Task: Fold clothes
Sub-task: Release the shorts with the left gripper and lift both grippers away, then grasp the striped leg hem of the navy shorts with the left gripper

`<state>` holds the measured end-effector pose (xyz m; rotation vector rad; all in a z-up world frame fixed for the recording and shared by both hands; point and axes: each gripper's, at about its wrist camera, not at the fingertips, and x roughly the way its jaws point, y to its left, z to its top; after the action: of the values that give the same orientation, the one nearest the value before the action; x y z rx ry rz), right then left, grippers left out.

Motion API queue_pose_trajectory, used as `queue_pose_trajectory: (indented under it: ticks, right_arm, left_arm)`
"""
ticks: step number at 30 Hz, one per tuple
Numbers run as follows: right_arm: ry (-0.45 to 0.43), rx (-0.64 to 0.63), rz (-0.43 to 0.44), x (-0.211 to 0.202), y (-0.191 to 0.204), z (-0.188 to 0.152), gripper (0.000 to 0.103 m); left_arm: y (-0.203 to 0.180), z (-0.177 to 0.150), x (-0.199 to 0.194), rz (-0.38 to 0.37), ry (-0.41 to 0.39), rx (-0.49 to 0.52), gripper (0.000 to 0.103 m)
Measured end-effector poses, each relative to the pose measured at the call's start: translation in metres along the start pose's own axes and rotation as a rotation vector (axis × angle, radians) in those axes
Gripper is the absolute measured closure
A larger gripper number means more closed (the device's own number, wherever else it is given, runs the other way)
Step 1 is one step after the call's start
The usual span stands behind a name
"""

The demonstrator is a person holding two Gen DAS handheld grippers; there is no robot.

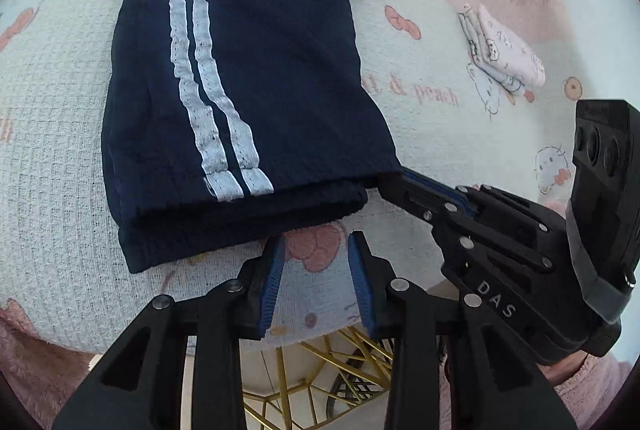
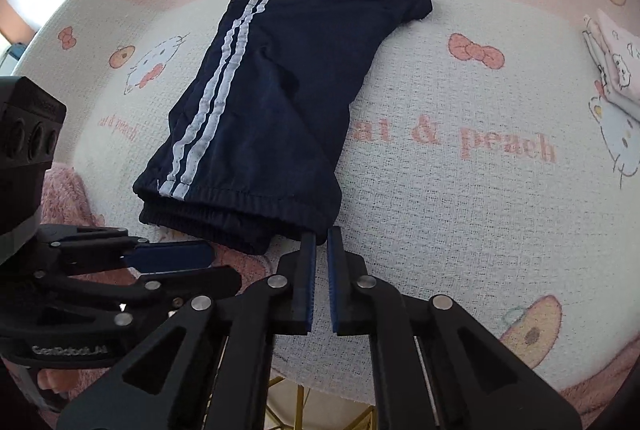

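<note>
While holding the near right corner of the navy shorts (image 1: 260,81) in the right tool (image 2: 320,234), pinched fully closed on the cloth, bring the left tool (image 1: 318,250), about half open and empty just beside the near edge, onto the near left corner. Close on every layer of the hem there before lifting, since the shorts lie already folded flat on the towel-covered surface (image 1: 52,117). Then, most likely, carry both corners level and together toward the far edge, keeping the white stripes (image 1: 192,69) straight and avoiding any drag.
</note>
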<state>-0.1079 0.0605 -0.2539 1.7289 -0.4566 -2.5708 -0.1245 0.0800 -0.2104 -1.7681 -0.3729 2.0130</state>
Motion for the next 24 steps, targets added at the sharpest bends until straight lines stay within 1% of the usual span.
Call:
queue_pose_trajectory:
  ticks: [2,4,6,7,9,11,14,15,16,18,19,20,22,23,24]
  right_arm:
    - [0.014,-0.003,0.012,0.003,0.002,-0.002,0.099]
    - [0.040,-0.011,0.050,0.004,0.005,-0.004,0.099]
    - [0.089,-0.008,0.131,0.008,0.008,-0.008,0.100]
    - [0.103,-0.006,0.157,0.008,0.009,-0.011,0.100]
    - [0.135,0.000,0.222,0.009,0.010,-0.014,0.100]
    - [0.111,0.021,0.180,0.004,0.006,-0.012,0.099]
    - [0.072,0.054,0.109,-0.004,-0.002,-0.009,0.098]
    - [0.061,0.063,0.089,-0.005,-0.005,-0.008,0.094]
    - [0.058,0.073,0.088,-0.005,-0.008,-0.007,0.089]
    - [0.069,0.069,0.106,-0.002,-0.007,-0.005,0.083]
    - [0.073,0.061,0.112,-0.001,-0.003,-0.004,0.077]
    - [0.077,0.053,0.117,0.000,0.000,-0.003,0.074]
    - [0.072,0.046,0.117,0.002,0.005,-0.001,0.063]
    - [0.061,0.048,0.109,0.002,0.007,0.000,0.063]
    - [0.051,0.057,0.081,0.004,0.006,0.001,0.063]
  left_arm:
    - [0.002,0.004,-0.005,-0.052,-0.035,-0.016,0.069]
    - [0.004,0.007,-0.009,-0.091,-0.068,-0.032,0.069]
    - [0.008,0.009,-0.010,-0.113,-0.081,-0.057,0.069]
    - [0.011,0.009,-0.010,-0.128,-0.082,-0.071,0.069]
    - [0.019,0.009,-0.009,-0.175,-0.072,-0.106,0.069]
    - [0.025,0.008,-0.010,-0.219,-0.071,-0.140,0.069]
    - [0.027,0.007,-0.016,-0.224,-0.081,-0.142,0.069]
    - [0.028,0.007,-0.017,-0.229,-0.084,-0.144,0.069]
    - [0.029,0.007,-0.018,-0.234,-0.086,-0.147,0.069]
    - [0.032,0.007,-0.020,-0.219,-0.099,-0.155,0.069]
    - [0.033,0.007,-0.020,-0.223,-0.103,-0.162,0.069]
    - [0.035,0.008,-0.020,-0.232,-0.104,-0.171,0.069]
    - [0.038,0.009,-0.023,-0.243,-0.113,-0.178,0.069]
    - [0.038,0.009,-0.023,-0.245,-0.120,-0.177,0.069]
    - [0.038,0.009,-0.024,-0.247,-0.127,-0.176,0.069]
